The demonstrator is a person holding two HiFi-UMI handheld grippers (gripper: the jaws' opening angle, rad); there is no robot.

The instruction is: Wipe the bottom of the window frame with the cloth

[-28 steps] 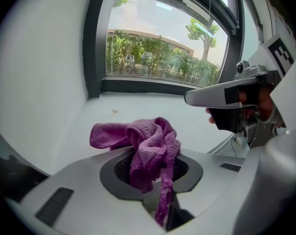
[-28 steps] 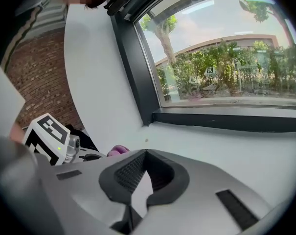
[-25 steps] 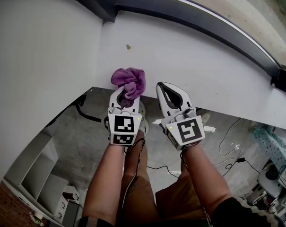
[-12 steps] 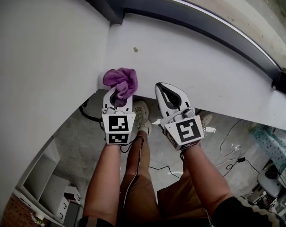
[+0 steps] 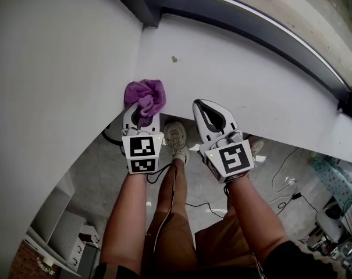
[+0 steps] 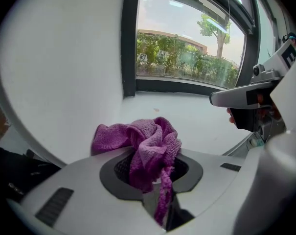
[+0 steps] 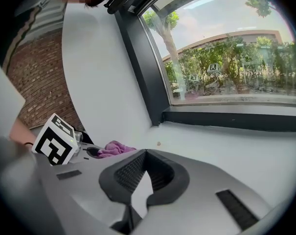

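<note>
My left tongs (image 5: 142, 109) pinched the cloth (image 5: 145, 93) at the sill (image 5: 251, 80) corner, probably to begin wiping there; my right tongs (image 5: 203, 110) stayed aside, pressed together, empty.

We look down on a grey floor (image 5: 94, 176) where a thin white cable (image 5: 274, 182) lies, with white shelving (image 5: 62, 228) at the lower left. Beyond the glass, green trees (image 6: 187, 58) stand before a low building (image 6: 170, 37). A brick wall (image 7: 37, 92) shows in the right gripper view.
</note>
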